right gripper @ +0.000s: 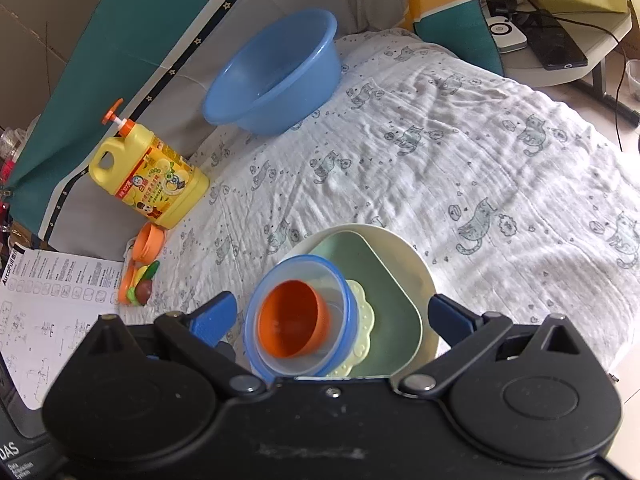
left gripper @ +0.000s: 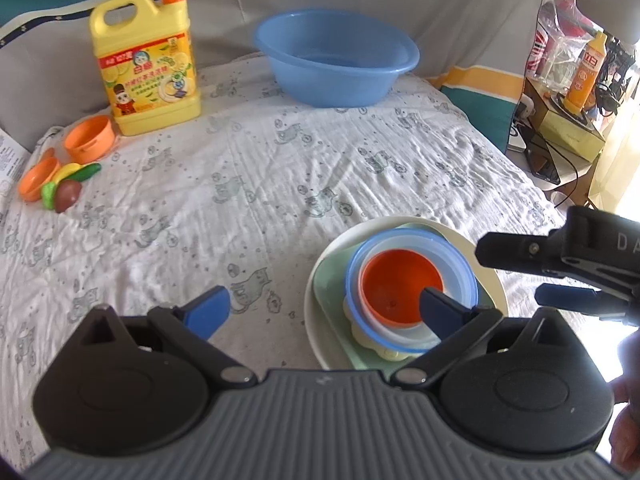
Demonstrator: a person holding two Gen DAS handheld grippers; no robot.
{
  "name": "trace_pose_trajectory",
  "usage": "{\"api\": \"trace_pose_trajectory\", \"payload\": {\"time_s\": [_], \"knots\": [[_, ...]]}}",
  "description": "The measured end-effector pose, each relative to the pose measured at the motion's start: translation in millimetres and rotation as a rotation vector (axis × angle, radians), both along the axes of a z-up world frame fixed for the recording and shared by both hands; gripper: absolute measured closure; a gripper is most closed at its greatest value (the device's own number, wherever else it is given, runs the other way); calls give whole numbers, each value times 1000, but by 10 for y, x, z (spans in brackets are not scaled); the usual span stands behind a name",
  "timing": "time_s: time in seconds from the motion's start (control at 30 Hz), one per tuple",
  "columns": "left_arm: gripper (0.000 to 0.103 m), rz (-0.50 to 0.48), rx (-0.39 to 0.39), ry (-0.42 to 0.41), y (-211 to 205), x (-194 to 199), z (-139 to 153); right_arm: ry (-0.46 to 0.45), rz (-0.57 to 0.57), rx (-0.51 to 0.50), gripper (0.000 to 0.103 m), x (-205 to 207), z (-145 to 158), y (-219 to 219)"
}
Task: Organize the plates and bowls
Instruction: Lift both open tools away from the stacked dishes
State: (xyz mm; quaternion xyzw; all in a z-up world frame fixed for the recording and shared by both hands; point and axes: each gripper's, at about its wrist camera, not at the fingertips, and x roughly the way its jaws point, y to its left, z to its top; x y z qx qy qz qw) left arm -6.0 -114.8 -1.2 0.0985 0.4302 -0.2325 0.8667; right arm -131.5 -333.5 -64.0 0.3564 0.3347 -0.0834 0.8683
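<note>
Stack sits near front edge of the bed cloth (left gripper: 280,168), well apart from the blue basin (left gripper: 336,56) at the back. Largest to smallest: cream plate (right gripper: 404,256), green square dish (right gripper: 384,292), scalloped yellow saucer (right gripper: 362,336), clear bowl w/ blue rim (right gripper: 340,292), orange cup (right gripper: 292,324) nested inside.

Right gripper (right gripper: 332,316) straddles the stack, jaws spread wide, nothing held, so it's the nearer one. Left gripper (left gripper: 324,308) also released; stack lies under its right finger only, off-centre.
</note>
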Motion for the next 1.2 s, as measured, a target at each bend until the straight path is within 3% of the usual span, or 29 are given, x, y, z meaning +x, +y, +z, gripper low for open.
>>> {"api": "trace_pose_trajectory", "payload": {"time_s": [0.27, 0.47, 0.67, 0.9, 1.2], "knots": [[0, 25, -45, -25, 217, -149, 97, -14, 22, -77, 0, -197, 119, 151], [0, 33, -70, -77, 399, -305, 130, -49, 70, -251, 0, -353, 241, 353], [0, 43, -60, -85, 597, -431, 67, -8, 109, -414, 0, -472, 188, 517], [0, 42, -35, -87, 718, -607, -34, 28, 139, -480, 0, -542, 78, 606], [0, 82, -20, -84, 714, -685, -140, 14, 103, -447, 0, -641, -23, 495]]}}
